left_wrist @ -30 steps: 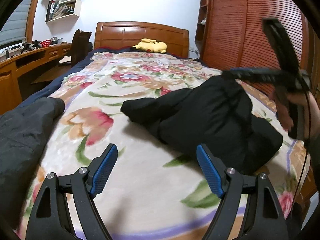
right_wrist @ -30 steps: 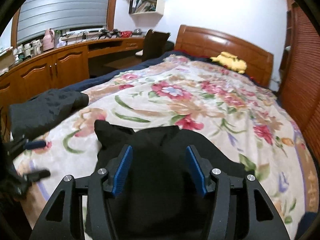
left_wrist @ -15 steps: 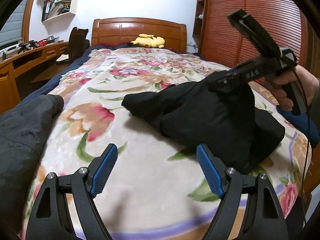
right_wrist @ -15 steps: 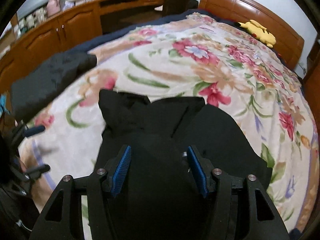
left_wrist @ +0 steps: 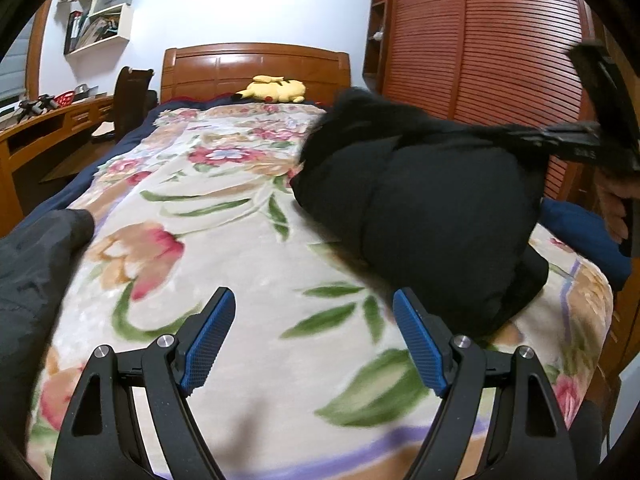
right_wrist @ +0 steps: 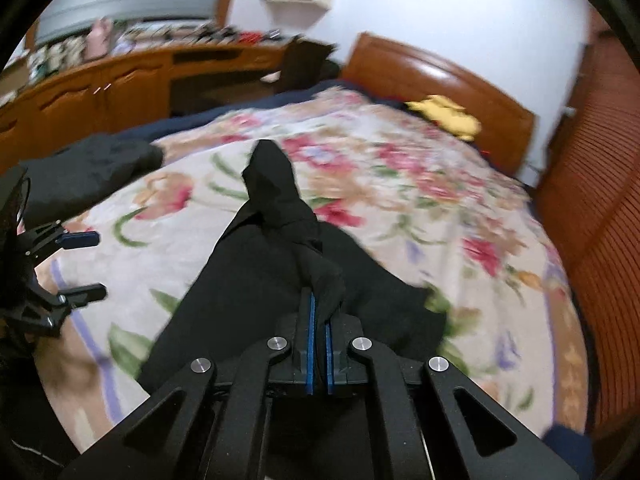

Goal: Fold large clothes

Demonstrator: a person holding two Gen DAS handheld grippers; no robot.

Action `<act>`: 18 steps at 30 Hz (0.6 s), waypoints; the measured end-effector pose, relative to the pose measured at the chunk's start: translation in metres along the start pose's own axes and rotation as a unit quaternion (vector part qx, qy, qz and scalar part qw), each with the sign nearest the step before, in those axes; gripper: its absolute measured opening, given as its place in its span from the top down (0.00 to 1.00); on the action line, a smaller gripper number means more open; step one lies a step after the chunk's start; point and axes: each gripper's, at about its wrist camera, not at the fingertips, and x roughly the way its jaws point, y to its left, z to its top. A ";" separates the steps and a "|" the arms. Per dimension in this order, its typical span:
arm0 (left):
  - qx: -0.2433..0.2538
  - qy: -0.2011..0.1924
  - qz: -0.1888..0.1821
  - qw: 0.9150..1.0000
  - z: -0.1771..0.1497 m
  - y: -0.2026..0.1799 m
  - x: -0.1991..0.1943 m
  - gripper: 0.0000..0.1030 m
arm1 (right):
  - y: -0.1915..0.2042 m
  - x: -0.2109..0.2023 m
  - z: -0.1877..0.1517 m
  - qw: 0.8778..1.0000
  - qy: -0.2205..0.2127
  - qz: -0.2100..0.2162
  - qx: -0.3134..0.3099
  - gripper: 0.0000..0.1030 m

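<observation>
Item 1, black fabric garment (right_wrist: 280, 280): bulky, soft, crumpled; lies on the near right part of the bed, one fold raised off the cover, the lower edge resting on the blanket; a narrow end stretches away toward the headboard in the right wrist view

Item 2, right gripper (right_wrist: 319, 344): black frame, blue ribbed pads pressed together, clenched on a pinch of the black garment, the cloth bunched just ahead of the pads; seen from the left wrist view as a blurred black tool at the right edge, a hand (left_wrist: 618, 208) gripping its handle

Item 3, left gripper (left_wrist: 312, 344): black frame, blue pads set wide apart, released, nothing between them; hovers above the bare blanket near the foot of the bed, just beside the garment's lower edge

Item 4, cream floral fleece blanket (left_wrist: 224, 240): pink and red flowers, green leaves, covers the bed

Item 5, dark grey padded garment (left_wrist: 36, 256): at the left edge of the bed, well apart from the black one

Item 6, yellow plush toy (left_wrist: 276, 90): against the brown wooden headboard (left_wrist: 256, 68)

Item 7, reddish slatted wardrobe doors (left_wrist: 480, 48): right of the bed
</observation>
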 end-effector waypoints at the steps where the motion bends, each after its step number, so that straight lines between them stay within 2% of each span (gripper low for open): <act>1: 0.002 0.000 -0.002 1.000 0.000 -0.003 0.000 0.21 | -0.011 -0.008 -0.013 1.000 -0.004 -0.012 0.017 0.97; 3: 0.009 0.000 -0.007 1.000 0.000 -0.011 0.000 0.21 | -0.032 -0.020 -0.040 0.998 -0.006 -0.027 0.055 0.97; 6: 0.019 0.001 -0.010 1.000 0.000 -0.021 0.001 0.21 | -0.059 -0.026 -0.090 0.992 0.013 -0.049 0.114 0.97; 9: 0.027 0.002 -0.013 1.000 0.000 -0.030 0.002 0.21 | -0.068 -0.009 -0.127 0.987 0.050 -0.032 0.153 0.97; 11: 0.029 0.003 -0.018 0.999 0.002 -0.036 0.005 0.21 | -0.061 0.002 -0.138 0.985 0.059 -0.024 0.158 0.97; 14: 0.029 0.005 -0.025 0.999 0.007 -0.046 0.010 0.21 | -0.060 0.008 -0.135 0.984 0.045 -0.022 0.173 0.97; 17: 0.040 0.007 -0.031 0.999 0.018 -0.058 0.017 0.21 | -0.059 0.001 -0.136 0.983 0.027 -0.029 0.178 0.97; 18: 0.043 0.007 -0.031 0.999 0.022 -0.062 0.019 0.21 | -0.061 -0.009 -0.148 0.983 0.023 -0.032 0.178 0.95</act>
